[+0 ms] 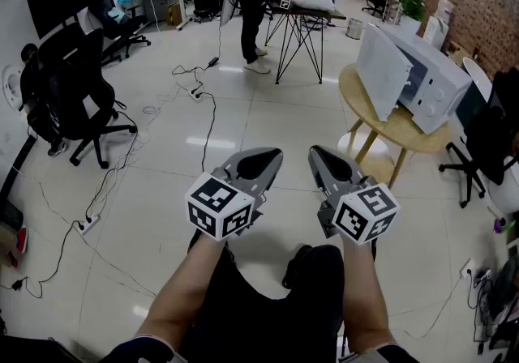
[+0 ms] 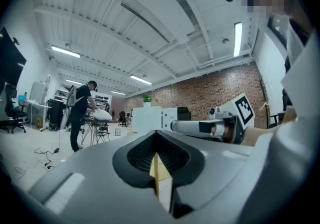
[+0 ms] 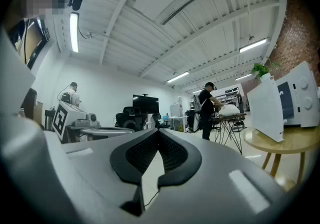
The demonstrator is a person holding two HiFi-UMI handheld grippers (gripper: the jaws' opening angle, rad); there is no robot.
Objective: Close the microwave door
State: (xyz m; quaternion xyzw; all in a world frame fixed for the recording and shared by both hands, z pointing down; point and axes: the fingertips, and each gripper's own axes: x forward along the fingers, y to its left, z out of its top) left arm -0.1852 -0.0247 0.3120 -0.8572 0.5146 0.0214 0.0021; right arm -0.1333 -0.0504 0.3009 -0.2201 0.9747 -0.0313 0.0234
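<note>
A white microwave [image 1: 438, 82] stands on a round wooden table [image 1: 365, 110] at the upper right of the head view, its white door [image 1: 381, 70] swung open toward me. Both grippers hang low over the floor in front of me, well short of the table. My left gripper [image 1: 261, 164] is shut and holds nothing; my right gripper [image 1: 324, 160] is shut and empty too. In the right gripper view the microwave [image 3: 300, 98] and its open door [image 3: 265, 110] appear at the far right. The left gripper view shows the microwave [image 2: 150, 119] small and far off, beyond the shut gripper [image 2: 156, 134].
A person [image 1: 255, 5] stands at a folding table [image 1: 304, 17] at the back. Black office chairs [image 1: 73, 102] fill the left side, and cables [image 1: 199, 98] run across the tiled floor. Another black chair [image 1: 486, 138] stands right of the round table.
</note>
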